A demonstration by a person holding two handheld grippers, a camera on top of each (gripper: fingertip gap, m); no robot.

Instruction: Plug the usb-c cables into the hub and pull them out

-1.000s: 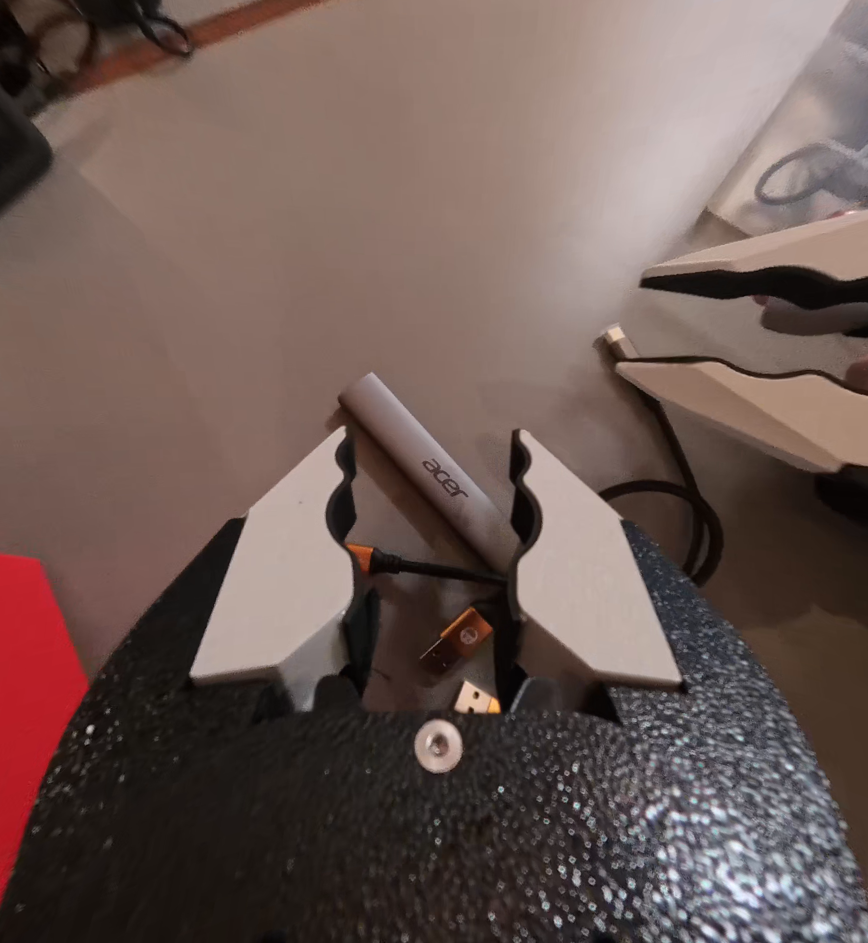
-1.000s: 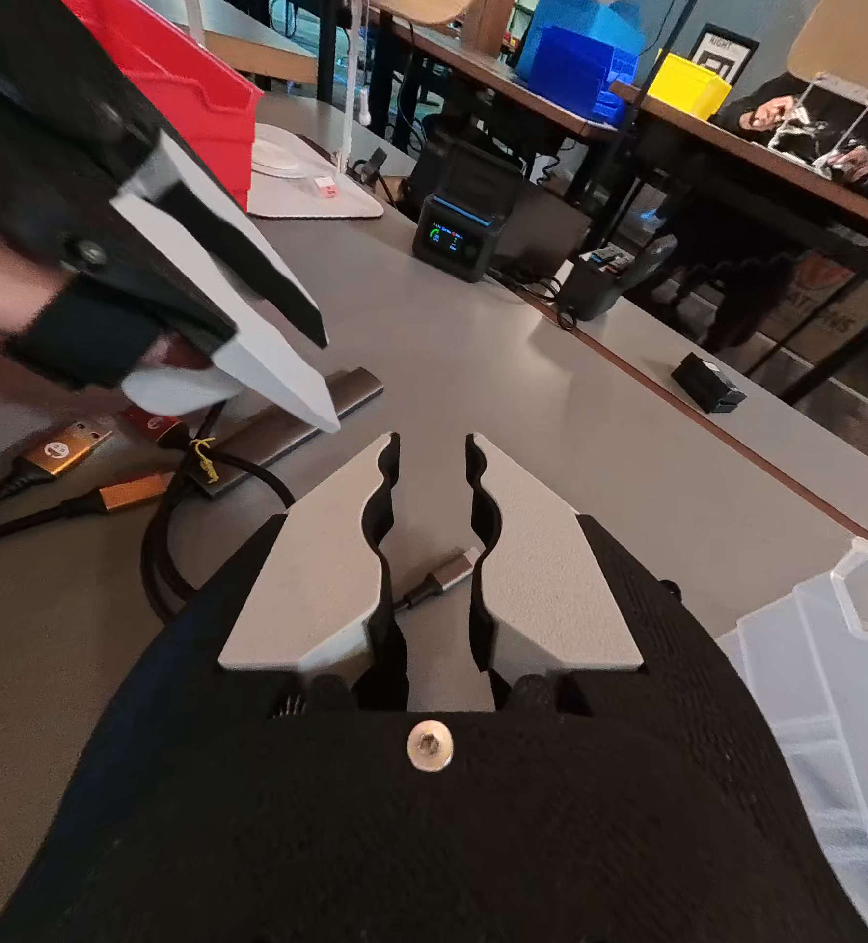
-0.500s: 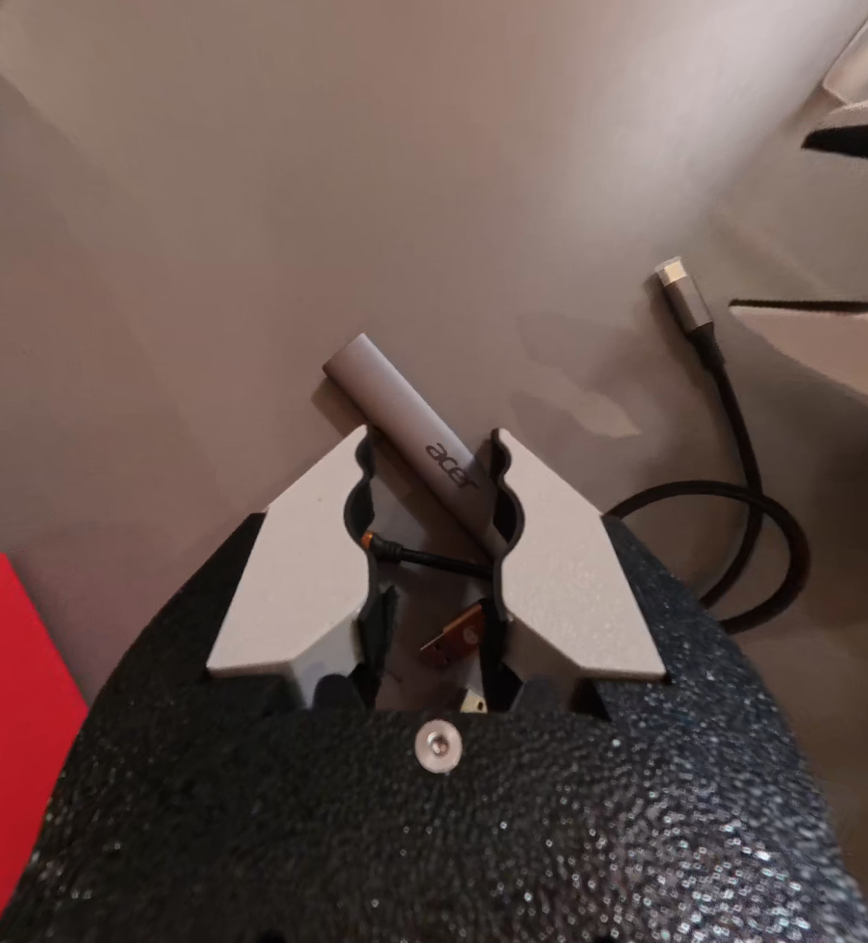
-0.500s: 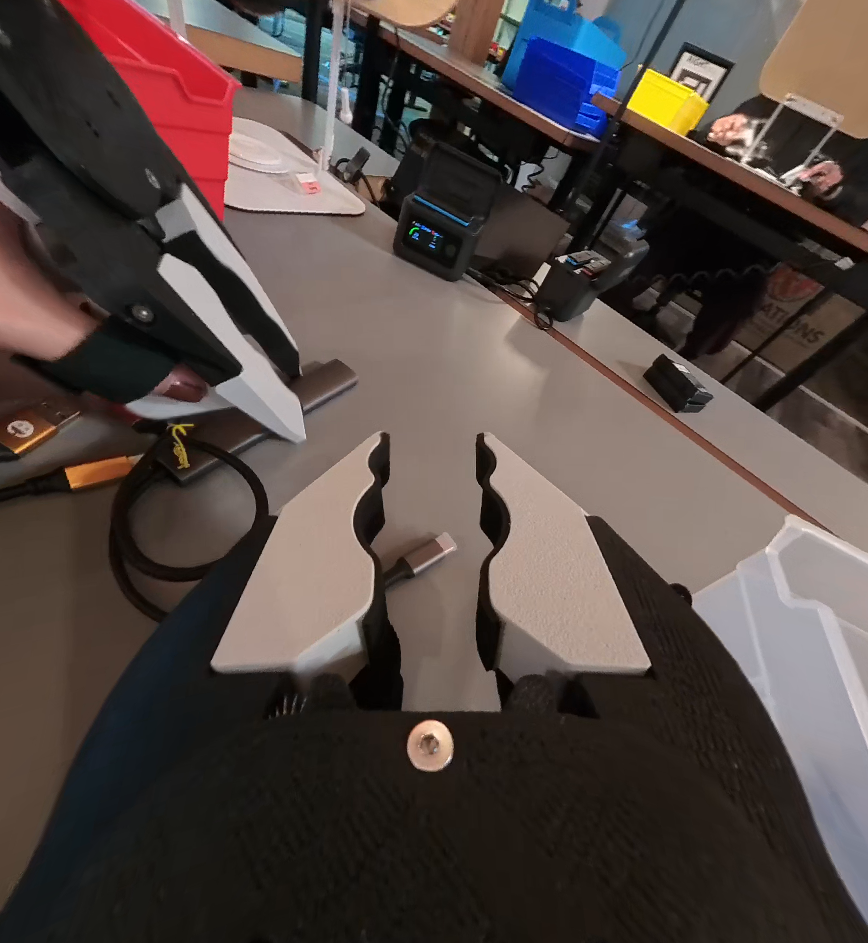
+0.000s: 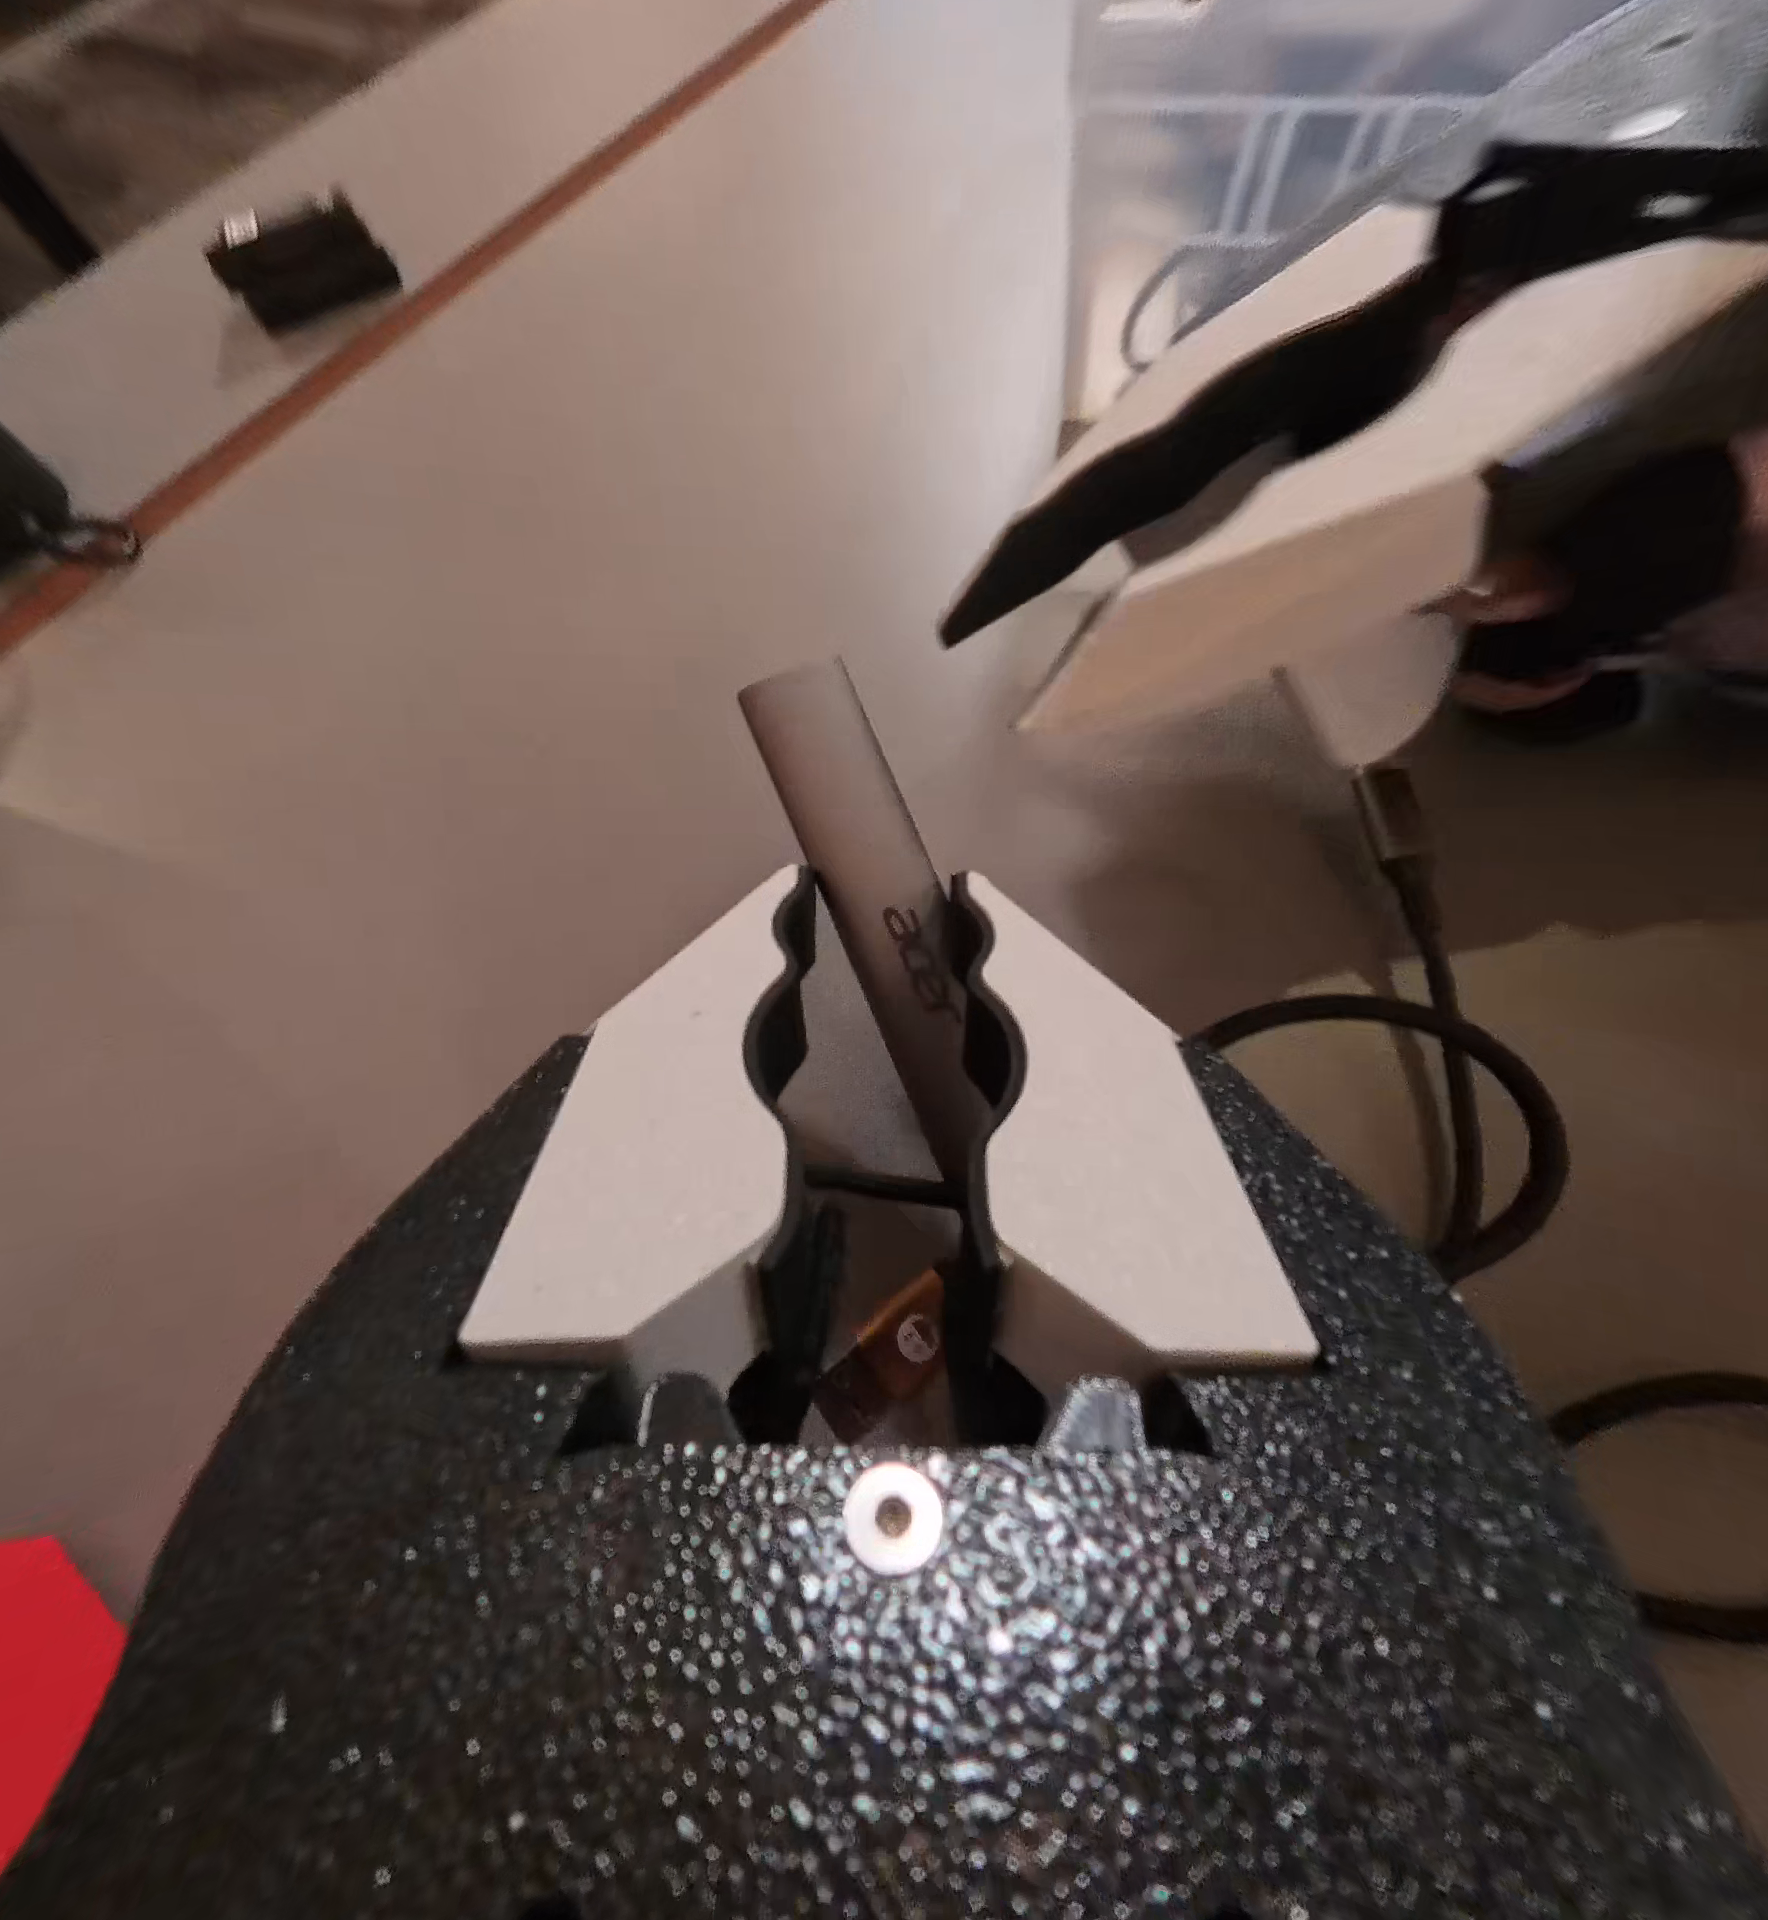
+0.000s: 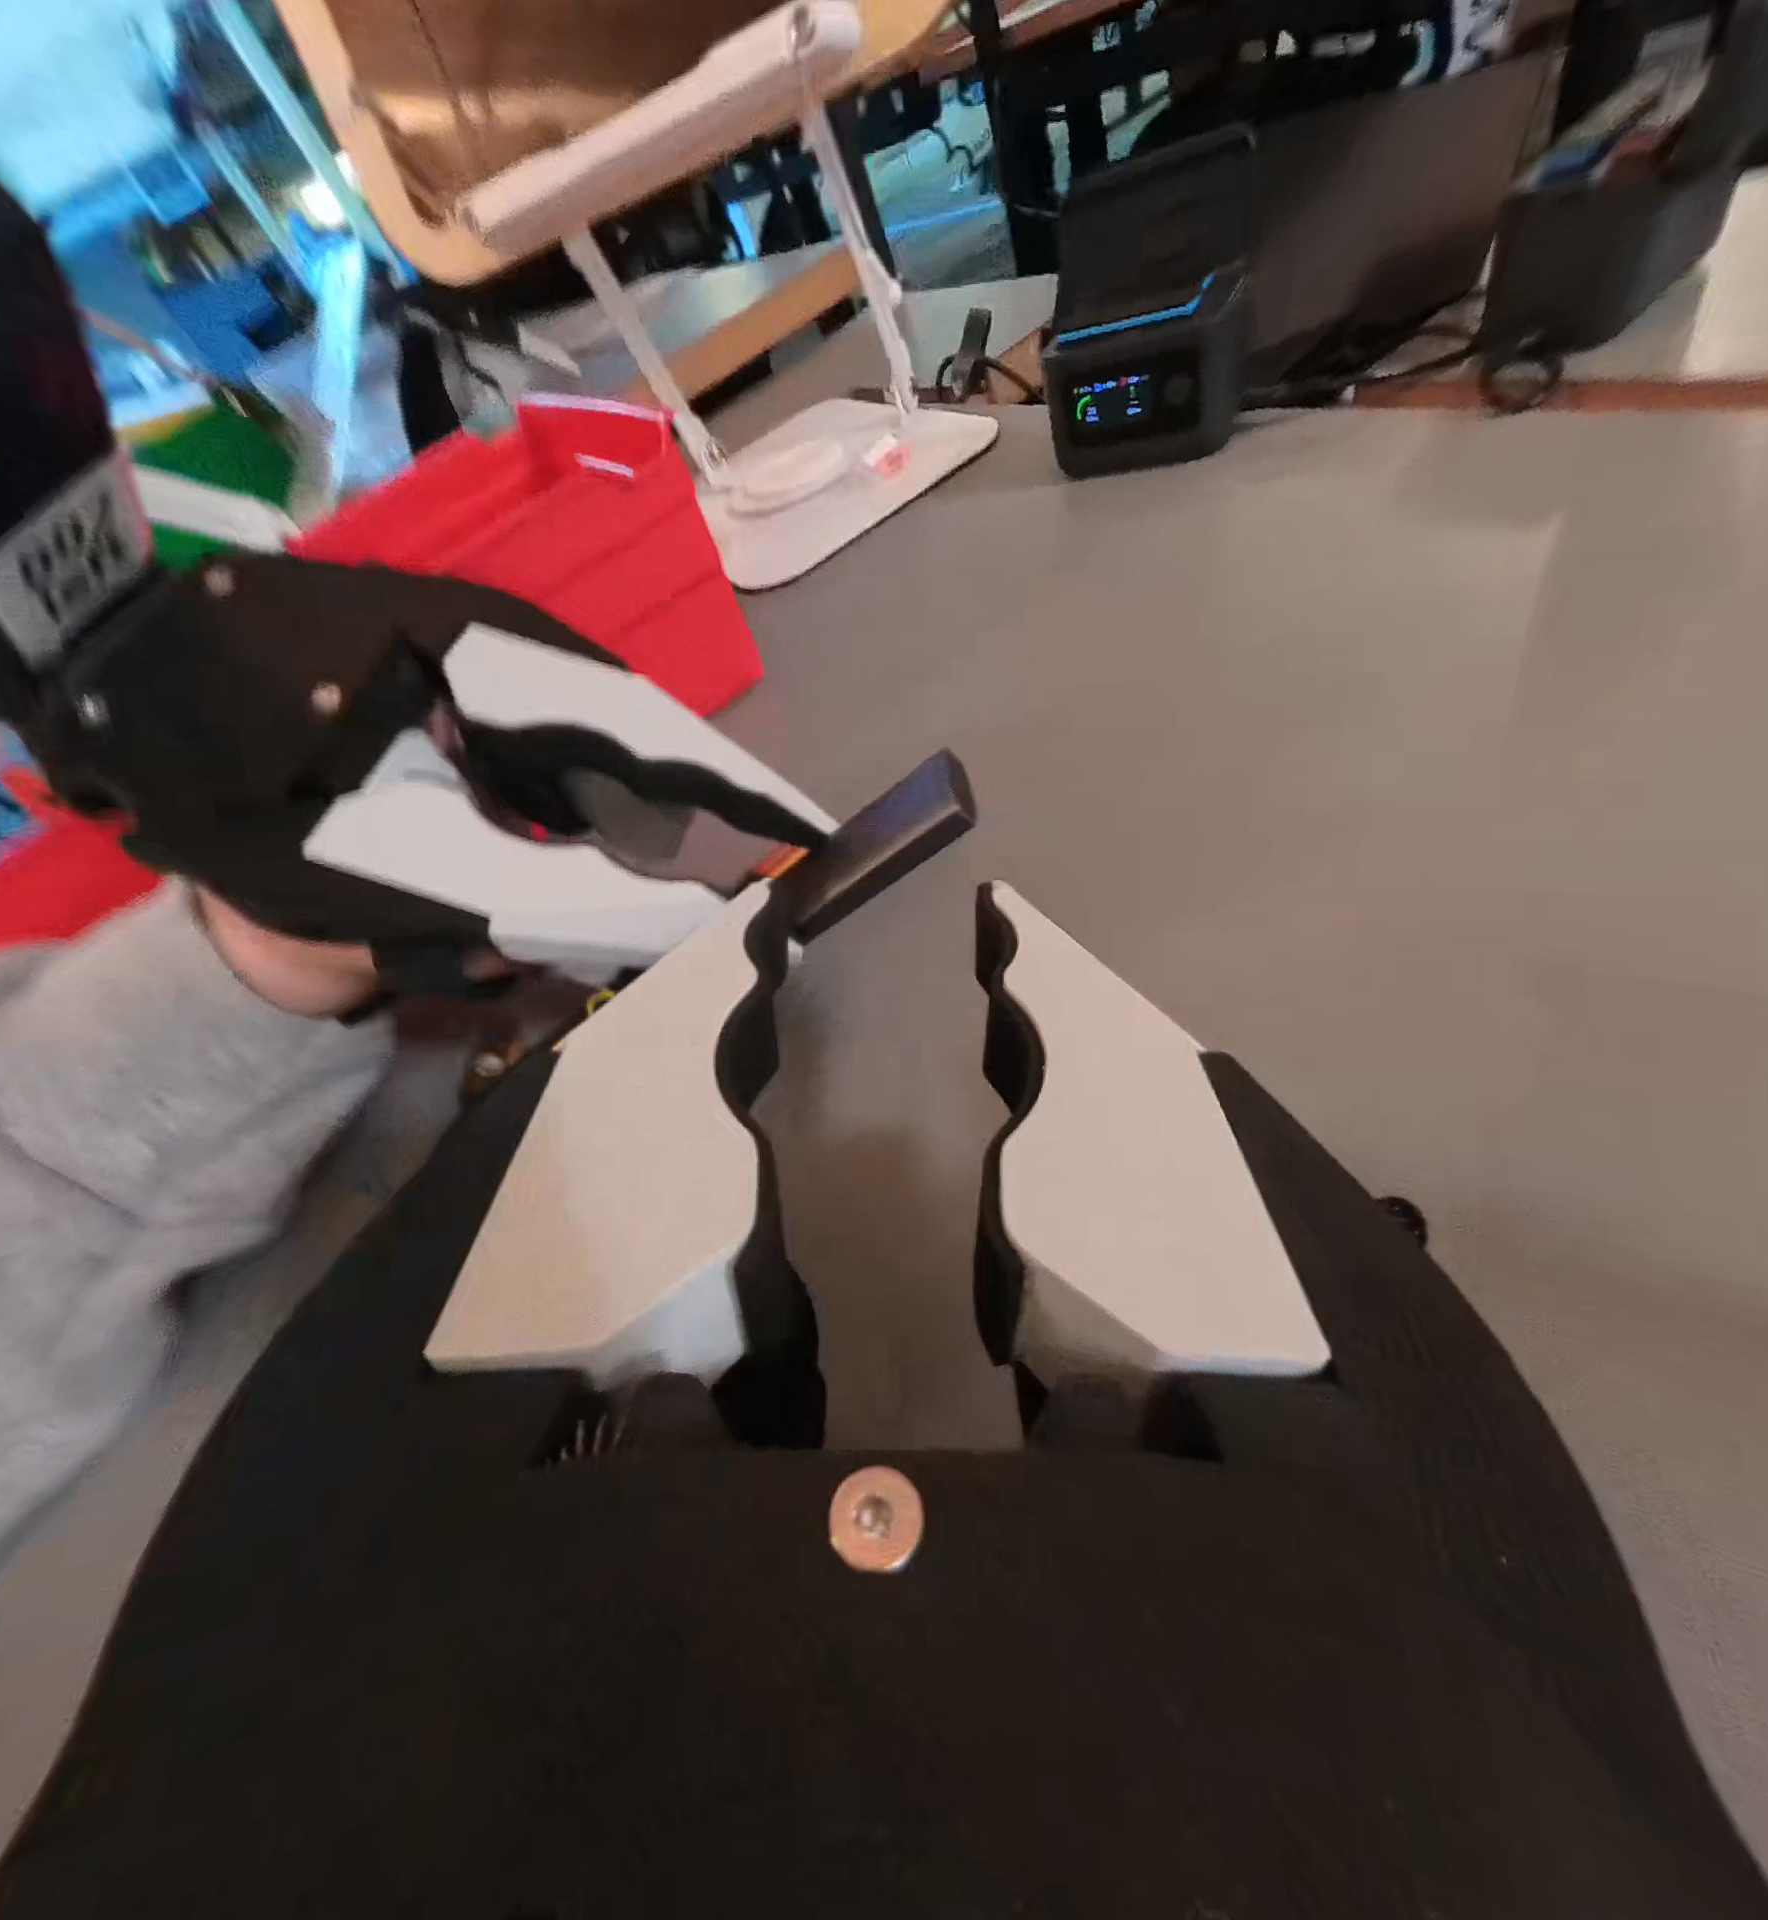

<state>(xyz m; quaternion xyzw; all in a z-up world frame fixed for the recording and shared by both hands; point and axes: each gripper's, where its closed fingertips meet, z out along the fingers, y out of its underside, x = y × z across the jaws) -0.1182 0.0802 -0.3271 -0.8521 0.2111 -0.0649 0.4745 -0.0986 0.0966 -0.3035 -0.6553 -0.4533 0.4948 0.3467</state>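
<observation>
Hub [image 5: 864, 894] sits clamped between the fingers of the left gripper [image 5: 882, 888], a slim grey bar that sticks out past the fingertips and tilts up off the table [image 5: 506, 582]. In the right wrist view the same hub [image 6: 885, 840] shows as a dark bar jutting from the left gripper [image 6: 802, 847], its free end lifted clear of the grey surface. Behind the pinch, down in the gap between the left fingers, an orange plug [image 5: 890, 1340] lies on the table with a thin black cable [image 5: 875, 1179] crossing above it (whether that cable enters the hub cannot be told).

The right gripper [image 6: 878, 902] has its jaws parted with only bare table between them; it grasps nothing. Seen from the left wrist view it [image 5: 994, 665] hovers to the upper right of the hub's tip, close but apart from it, with a gloved hand [image 5: 1628, 582] behind it.

Just under that gripper a grey usb-c plug [image 5: 1389, 821] lies flat on the table, loose, its dark braided cable [image 5: 1482, 1122] curling into a loop to the right of the left gripper.

Farther back stand a red bin [image 6: 568, 561], a white lamp base [image 6: 838, 478] and a small black unit with a lit screen [image 6: 1140, 395].
</observation>
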